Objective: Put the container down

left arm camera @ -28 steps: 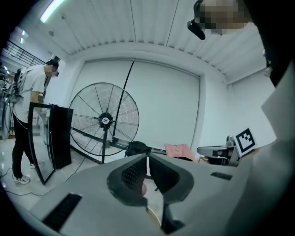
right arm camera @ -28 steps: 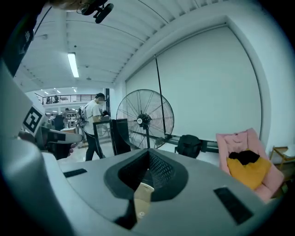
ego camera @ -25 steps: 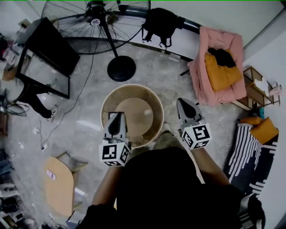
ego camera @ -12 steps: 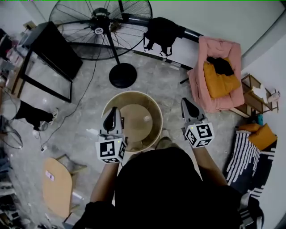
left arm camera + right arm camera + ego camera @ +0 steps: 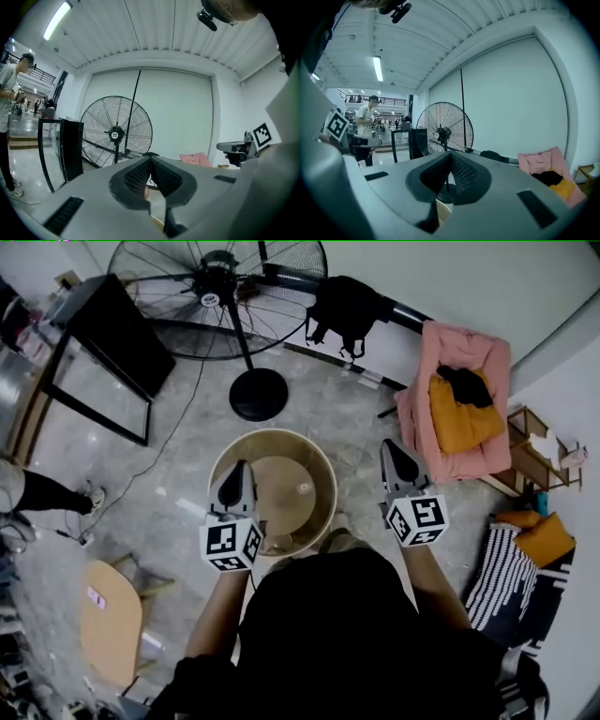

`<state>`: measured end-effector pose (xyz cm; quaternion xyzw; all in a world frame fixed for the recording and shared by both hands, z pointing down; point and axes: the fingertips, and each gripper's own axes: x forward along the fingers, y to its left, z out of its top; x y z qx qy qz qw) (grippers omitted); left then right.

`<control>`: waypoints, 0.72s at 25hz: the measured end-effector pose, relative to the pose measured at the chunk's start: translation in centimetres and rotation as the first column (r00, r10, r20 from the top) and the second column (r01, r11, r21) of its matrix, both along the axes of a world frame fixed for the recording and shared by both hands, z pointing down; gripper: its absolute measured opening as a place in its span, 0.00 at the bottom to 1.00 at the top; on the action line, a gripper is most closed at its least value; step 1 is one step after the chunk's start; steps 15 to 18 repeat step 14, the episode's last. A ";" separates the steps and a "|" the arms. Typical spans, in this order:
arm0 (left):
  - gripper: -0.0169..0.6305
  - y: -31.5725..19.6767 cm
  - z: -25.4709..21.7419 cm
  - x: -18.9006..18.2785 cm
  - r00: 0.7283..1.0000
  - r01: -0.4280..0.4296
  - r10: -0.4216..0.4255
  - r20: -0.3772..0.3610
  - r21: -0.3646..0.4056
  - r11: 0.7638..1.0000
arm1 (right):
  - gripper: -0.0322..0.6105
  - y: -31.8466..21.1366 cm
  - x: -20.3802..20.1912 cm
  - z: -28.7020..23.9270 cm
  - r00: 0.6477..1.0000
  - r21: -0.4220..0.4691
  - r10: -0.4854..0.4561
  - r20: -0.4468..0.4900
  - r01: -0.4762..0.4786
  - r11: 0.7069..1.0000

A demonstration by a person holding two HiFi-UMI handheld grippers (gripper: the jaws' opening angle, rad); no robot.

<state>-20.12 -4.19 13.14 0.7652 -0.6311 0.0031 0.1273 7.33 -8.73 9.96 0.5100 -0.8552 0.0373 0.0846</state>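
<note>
Seemingly the job is done: the container (image 5: 317, 454) stands upright on the floor (image 5: 178, 456) with nothing gripping it, and we judge that only drawing our hands clear is left. Our left gripper (image 5: 240, 467) hovers over its left rim, jaws clenched on nothing. Our right gripper (image 5: 388, 446) hangs just beside its right edge, jaws likewise pressed together and empty. The container is a round, open tub, pale tan and smooth-walled, with a flat bottom. The floor looks like mottled grey stone.
</note>
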 end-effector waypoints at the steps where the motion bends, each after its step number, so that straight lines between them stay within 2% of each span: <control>1: 0.07 -0.1 0.0 -0.1 1.000 0.012 -0.012 0.008 -0.003 1.000 | 0.08 -0.2 0.0 -0.2 1.000 0.009 -0.003 0.003 0.003 1.000; 6: 0.07 -0.4 0.4 -0.7 0.996 0.068 -0.067 0.057 -0.015 0.998 | 0.08 -1.1 0.1 -0.4 1.000 0.027 -0.017 0.013 0.017 0.999; 18: 0.07 -0.5 1.1 0.2 0.997 0.062 -0.062 0.044 -0.007 0.998 | 0.08 -1.4 0.6 0.2 0.999 0.034 -0.028 0.024 0.027 0.999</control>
